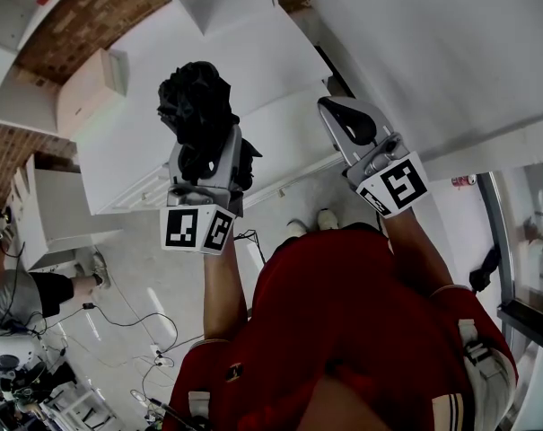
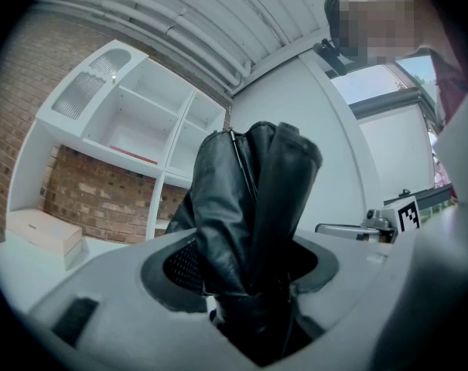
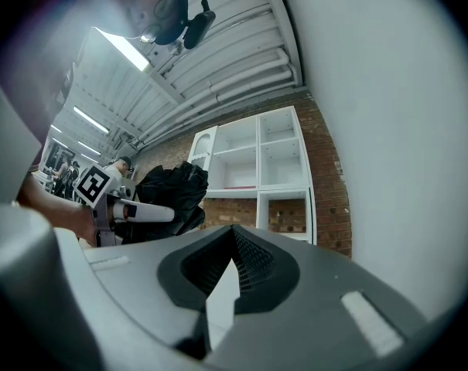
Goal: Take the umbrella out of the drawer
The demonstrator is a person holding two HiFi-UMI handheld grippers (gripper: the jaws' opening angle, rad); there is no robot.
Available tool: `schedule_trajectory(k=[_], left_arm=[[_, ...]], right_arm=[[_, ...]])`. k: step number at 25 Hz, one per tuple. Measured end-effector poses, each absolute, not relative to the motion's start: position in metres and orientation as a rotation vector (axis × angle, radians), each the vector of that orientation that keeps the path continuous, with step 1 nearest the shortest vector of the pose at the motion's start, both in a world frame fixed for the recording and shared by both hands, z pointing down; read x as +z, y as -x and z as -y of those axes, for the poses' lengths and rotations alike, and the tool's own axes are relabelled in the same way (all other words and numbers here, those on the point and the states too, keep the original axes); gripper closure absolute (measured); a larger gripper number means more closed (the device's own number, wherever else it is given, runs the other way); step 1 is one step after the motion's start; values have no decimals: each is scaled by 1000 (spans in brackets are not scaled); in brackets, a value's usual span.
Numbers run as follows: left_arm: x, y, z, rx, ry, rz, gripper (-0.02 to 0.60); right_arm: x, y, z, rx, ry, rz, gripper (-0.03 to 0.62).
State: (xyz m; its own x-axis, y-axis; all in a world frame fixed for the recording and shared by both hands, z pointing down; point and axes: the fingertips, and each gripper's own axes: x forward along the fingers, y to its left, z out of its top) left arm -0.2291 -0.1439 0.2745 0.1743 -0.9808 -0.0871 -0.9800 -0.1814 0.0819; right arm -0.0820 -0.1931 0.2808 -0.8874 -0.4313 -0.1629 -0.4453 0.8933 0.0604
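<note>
The black folded umbrella (image 2: 253, 199) is out in the open air, not in any drawer that I can see. It stands up between the 2 jaws of my left gripper (image 1: 206, 142), which are clamped on its lower part, near the strap that wraps the folds. The bundle of fabric rises well above the jaw tips and leans a little to one side. In the head view I have it raised in front of the white cabinet (image 1: 244, 52), clear of the cabinet's top and touching nothing but the jaws.

My right gripper (image 3: 232, 261) is beside it, a little apart. Its jaws are drawn together with nothing between them, and it points at the same white cabinet.

I cannot make out the drawer itself. There are faint lines along the cabinet's lower front edge, but they do not tell me whether a drawer is open or pushed home.

I judge the main step done: the umbrella is lifted out and held firmly. What is left, as I read it, is to bring it somewhere and set it down. If the drawer is open, closing it would suit the free right gripper. The grip is low on a soft bundle, so the top could flop as I move.
</note>
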Motion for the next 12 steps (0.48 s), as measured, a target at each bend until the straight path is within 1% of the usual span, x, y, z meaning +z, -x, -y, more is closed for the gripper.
schedule_trajectory(k=[12], left_arm=[[282, 233, 143, -188, -2383, 2010, 325]], right_arm=[[284, 83, 193, 144, 682, -2915, 583]])
